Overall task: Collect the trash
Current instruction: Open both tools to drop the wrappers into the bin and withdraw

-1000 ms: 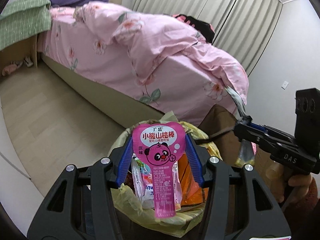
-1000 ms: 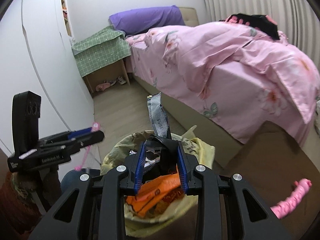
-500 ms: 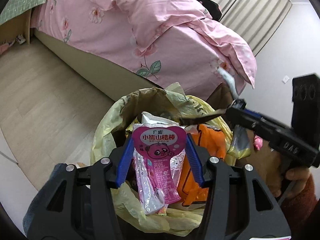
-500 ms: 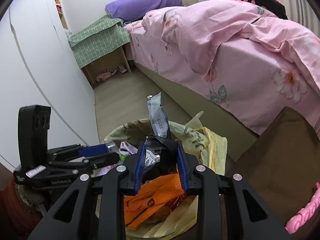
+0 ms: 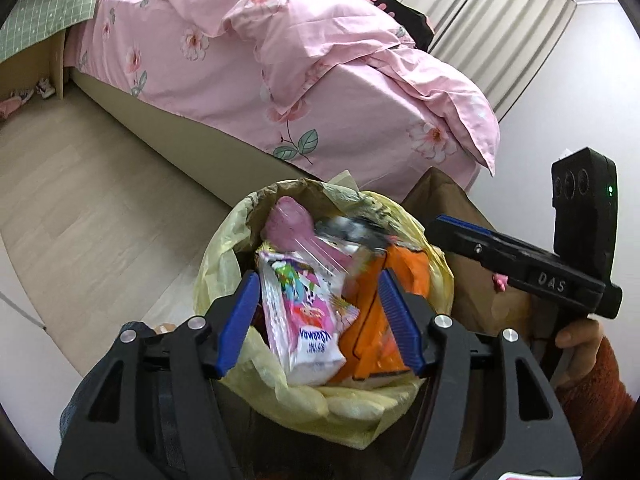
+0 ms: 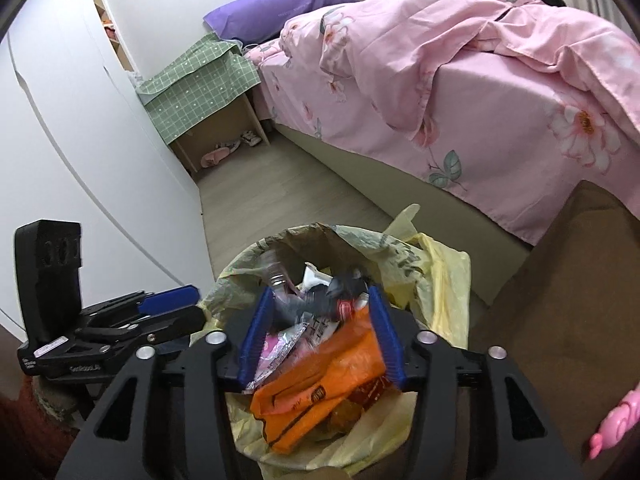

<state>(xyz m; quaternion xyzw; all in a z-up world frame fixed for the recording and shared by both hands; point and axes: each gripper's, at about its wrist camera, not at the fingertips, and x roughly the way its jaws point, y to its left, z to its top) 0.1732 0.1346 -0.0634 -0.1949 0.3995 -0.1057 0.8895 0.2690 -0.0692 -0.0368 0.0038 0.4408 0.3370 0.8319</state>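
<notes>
Both now spread and empty: left gripper (image 5: pixel 318 322) has let go the pink heart-topped snack wrapper (image 5: pixel 294 230), right gripper (image 6: pixel 320 334) the grey foil wrapper (image 6: pixel 344 286). Both pieces blurred, dropping into the yellow-lined trash bin (image 5: pixel 224 248) directly beneath the fingers. Already inside: orange plastic bag (image 6: pixel 320 388), white cartoon-printed packet (image 5: pixel 308 320). Likely two items collected; free for more.
</notes>
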